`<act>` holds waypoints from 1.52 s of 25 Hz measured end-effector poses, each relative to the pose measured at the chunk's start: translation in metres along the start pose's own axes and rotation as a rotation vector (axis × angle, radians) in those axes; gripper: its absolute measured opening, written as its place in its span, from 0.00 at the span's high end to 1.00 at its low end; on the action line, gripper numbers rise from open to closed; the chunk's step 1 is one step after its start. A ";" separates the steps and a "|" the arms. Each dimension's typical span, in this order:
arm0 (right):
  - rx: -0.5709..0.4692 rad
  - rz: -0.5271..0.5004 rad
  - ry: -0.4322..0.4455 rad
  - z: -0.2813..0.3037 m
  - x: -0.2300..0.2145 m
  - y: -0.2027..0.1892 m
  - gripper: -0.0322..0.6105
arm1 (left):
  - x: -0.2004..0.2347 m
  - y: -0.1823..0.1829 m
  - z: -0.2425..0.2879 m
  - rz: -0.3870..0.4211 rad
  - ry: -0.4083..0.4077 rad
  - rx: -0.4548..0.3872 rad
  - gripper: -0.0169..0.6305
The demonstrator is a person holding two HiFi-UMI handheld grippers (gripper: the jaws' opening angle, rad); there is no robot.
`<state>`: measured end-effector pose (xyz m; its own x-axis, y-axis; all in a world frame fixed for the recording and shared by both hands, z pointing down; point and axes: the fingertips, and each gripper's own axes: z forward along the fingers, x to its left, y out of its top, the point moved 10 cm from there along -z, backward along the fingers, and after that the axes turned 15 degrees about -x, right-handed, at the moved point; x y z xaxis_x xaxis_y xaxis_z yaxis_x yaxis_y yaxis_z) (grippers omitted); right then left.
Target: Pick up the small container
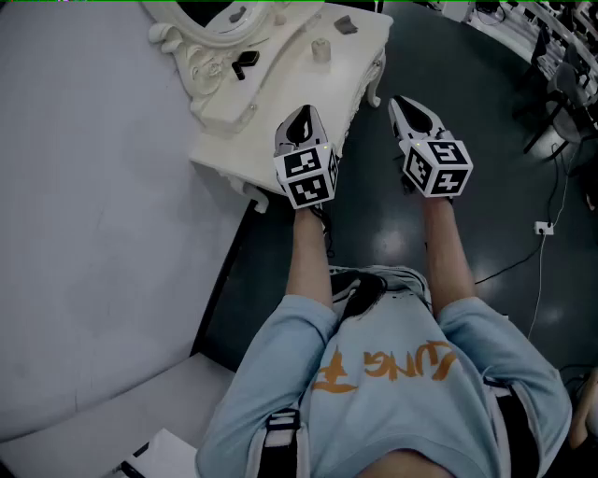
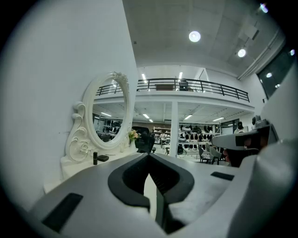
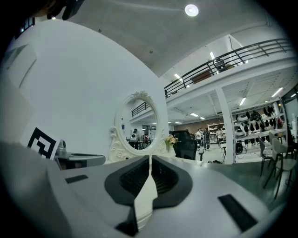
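Note:
A small cream container (image 1: 321, 49) stands on the white dressing table (image 1: 280, 103), toward its far side. My left gripper (image 1: 301, 116) hovers over the table's near right corner, well short of the container. Its jaws are shut with nothing between them, as the left gripper view (image 2: 150, 186) also shows. My right gripper (image 1: 405, 103) hangs over the dark floor just right of the table. It is shut and empty too (image 3: 150, 179). Both point away from me toward the table.
An ornate oval mirror (image 1: 224, 19) stands at the table's back edge. A small black tube (image 2: 95, 158) and a flat black item (image 2: 103, 158) lie by the mirror's base. A grey object (image 1: 346, 25) sits further back. A white wall (image 1: 84, 187) runs along the left.

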<state>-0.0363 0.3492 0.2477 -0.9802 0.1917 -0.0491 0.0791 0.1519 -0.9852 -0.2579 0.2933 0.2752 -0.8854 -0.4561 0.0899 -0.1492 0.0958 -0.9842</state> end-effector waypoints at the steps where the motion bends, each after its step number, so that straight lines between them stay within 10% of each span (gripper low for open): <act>1: 0.000 -0.006 0.006 0.001 0.001 0.000 0.89 | 0.001 0.000 0.001 -0.002 0.000 -0.002 0.96; 38: -0.083 -0.044 0.062 0.073 -0.039 0.025 0.89 | 0.066 0.020 0.059 -0.134 0.128 -0.158 0.96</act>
<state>-0.0093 0.2750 0.2127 -0.9703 0.2419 0.0066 0.0534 0.2406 -0.9692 -0.2938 0.2130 0.2529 -0.9000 -0.3592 0.2470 -0.3276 0.1837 -0.9268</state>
